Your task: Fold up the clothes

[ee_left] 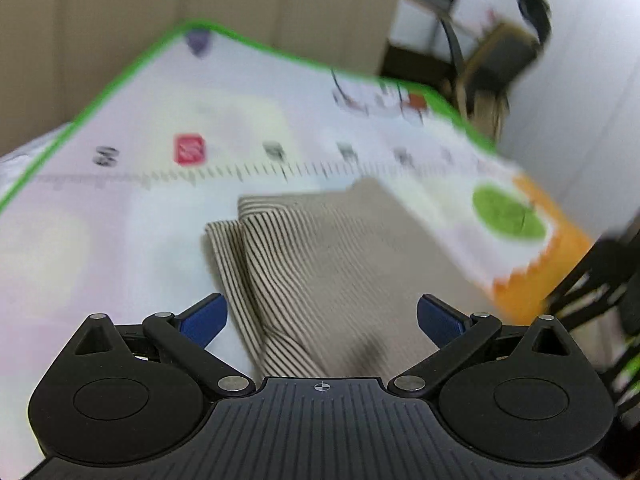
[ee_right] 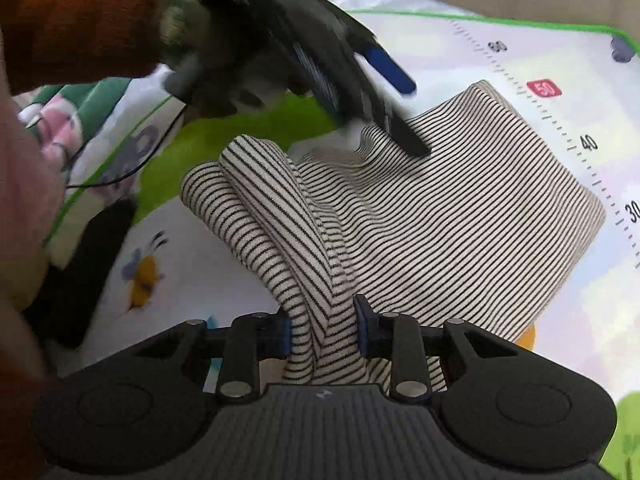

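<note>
Striped garment (ee_right: 440, 216) lies on the printed play mat (ee_right: 520, 64), already doubled into a rough rectangle: far edge along the ruler markings looks flat and squared, near side is not. Right hand-held gripper (ee_right: 323, 330) is clamped on a bunched ridge of the striped fabric, which rises off the mat and runs back into a rolled hump at the near-left corner. Left hand-held gripper (ee_left: 322, 318) has its jaws spread wide with nothing between them, hovering just over the garment's near portion; in the right wrist view it shows up motion-blurred above the far-left part of the cloth, held by a hand in a rust-coloured sleeve (ee_right: 80, 24). My read on progress: mid-fold, at least one layer is stacked, and the lifted ridge is either being carried over for another fold or being tugged straight, can't tell which from this. Left to do, as far as visible: get the pinched ridge and the rolled corner lying flat so the edges line up. The left wrist view is blurred, so the fine layer count is unclear.
</note>
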{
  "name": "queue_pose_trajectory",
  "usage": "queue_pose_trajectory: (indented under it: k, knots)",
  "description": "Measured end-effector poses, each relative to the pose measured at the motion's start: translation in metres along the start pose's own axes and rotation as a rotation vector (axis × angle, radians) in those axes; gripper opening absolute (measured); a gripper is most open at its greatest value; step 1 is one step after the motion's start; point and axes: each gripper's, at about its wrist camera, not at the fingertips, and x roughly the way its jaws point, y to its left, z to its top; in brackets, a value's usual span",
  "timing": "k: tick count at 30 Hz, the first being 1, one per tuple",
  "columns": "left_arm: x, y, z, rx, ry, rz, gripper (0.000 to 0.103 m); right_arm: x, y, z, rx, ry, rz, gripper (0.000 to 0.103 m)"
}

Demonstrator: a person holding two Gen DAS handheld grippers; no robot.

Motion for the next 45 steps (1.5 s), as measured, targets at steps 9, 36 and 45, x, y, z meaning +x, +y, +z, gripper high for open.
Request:
queue_pose_trajectory:
  k: [9,36,45]
  knots:
    - [0.036,0.018,-0.012,-0.032,0.076,-0.018,0.102,-0.035,-0.022,0.082,-0.247,-0.061,-0.174,0.021]
    - [0.017,-0.026,0.031,0.159,-0.093,0.128,0.097,0.029,-0.156,0.095,0.121,-0.385,-0.347,0.033]
    - [0.017,-0.017,0.022,0.066,-0.074,0.123,0.098,-0.039,-0.119,0.043,0.253,-0.55,-0.243,0.028]
